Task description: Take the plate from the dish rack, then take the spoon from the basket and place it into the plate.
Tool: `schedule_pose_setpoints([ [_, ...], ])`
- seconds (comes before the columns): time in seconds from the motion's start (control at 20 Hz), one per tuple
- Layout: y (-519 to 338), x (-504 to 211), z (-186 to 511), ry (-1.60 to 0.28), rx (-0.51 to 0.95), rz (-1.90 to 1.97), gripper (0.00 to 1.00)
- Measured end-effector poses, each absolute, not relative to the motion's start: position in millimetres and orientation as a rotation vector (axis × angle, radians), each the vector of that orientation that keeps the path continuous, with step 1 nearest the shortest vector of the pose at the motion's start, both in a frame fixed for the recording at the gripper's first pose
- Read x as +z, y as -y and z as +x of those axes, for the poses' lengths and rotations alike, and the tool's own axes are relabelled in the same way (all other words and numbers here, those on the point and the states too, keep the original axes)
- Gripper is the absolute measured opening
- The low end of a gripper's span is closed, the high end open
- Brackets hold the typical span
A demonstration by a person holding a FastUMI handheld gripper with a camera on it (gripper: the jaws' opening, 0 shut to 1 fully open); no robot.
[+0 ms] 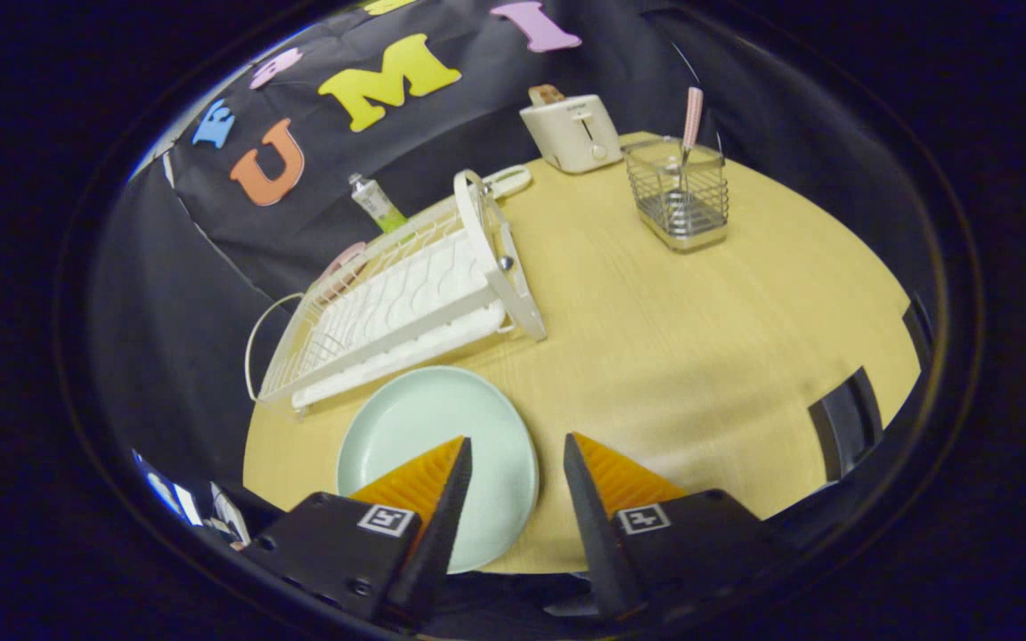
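Plate [428, 427] lies flat on the table [700, 356], just beside the near end of the rack [406, 303], which stands empty of dishes as far as I can see. My gripper [517, 454] hangs above with jaws apart and nothing between them; one finger sits over the plate's near edge, the other over bare table. I judge the plate step done, spoon next. Spoon [689, 120] stands handle-up in the wire basket [678, 196], well beyond the fingers, next to the toaster [571, 132]. I'd expect it light, stiff and slick, prone to swivelling if pinched off-centre. I would take the handle just above the basket rim, jaws square across it, then lift straight up so the bowl clears the wires.
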State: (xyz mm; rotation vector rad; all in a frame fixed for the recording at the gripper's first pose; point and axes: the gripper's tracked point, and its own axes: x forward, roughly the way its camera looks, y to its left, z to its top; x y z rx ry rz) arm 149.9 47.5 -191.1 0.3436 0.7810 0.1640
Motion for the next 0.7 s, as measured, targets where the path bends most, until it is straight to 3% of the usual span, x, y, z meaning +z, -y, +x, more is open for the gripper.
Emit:
schedule_pose_setpoints([
  [0.1, -30.7, -174.7, 154.5, -0.681, 0.109, 0.27, 0.97],
  [0.15, -25.9, -166.7, 155.7, -0.635, 0.102, 0.228, 1.0],
  [0.7, 60.3, -81.2, 194.5, -0.228, 0.009, 0.017, 1.0],
])
